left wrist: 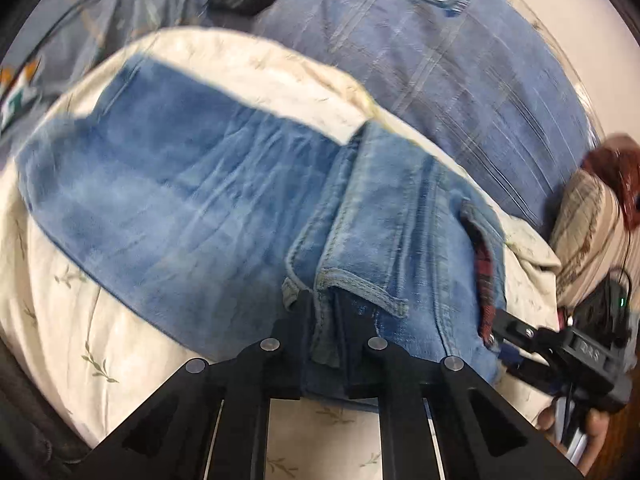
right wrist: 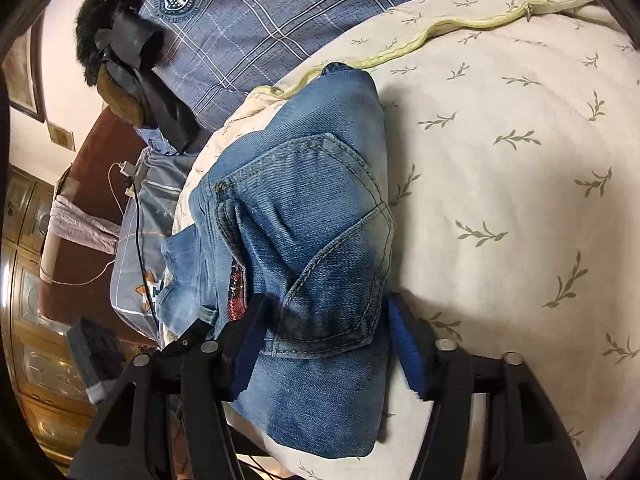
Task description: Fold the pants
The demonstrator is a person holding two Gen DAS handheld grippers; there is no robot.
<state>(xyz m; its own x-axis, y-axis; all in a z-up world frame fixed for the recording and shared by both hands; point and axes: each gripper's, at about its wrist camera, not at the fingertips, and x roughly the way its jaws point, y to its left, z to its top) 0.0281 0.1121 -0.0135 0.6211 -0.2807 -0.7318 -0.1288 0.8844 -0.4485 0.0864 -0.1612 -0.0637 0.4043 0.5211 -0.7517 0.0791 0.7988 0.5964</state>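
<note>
One pair of blue jeans (left wrist: 180, 200) lies on a cream leaf-print quilt (right wrist: 500, 184) on the bed, one back pocket (right wrist: 304, 208) facing up. Two hand-held grippers work it. The left hand-held gripper (left wrist: 324, 320) reaches low over the quilt, its fingers narrow and pinching the waistband seam. The right hand-held gripper (right wrist: 326, 340) comes in from the side with its blue pads (right wrist: 406, 344) set wide astride the folded denim, not visibly clamping. One blue plaid pillow (right wrist: 256, 20) carries a round crest; its lettering is unreadable.
</note>
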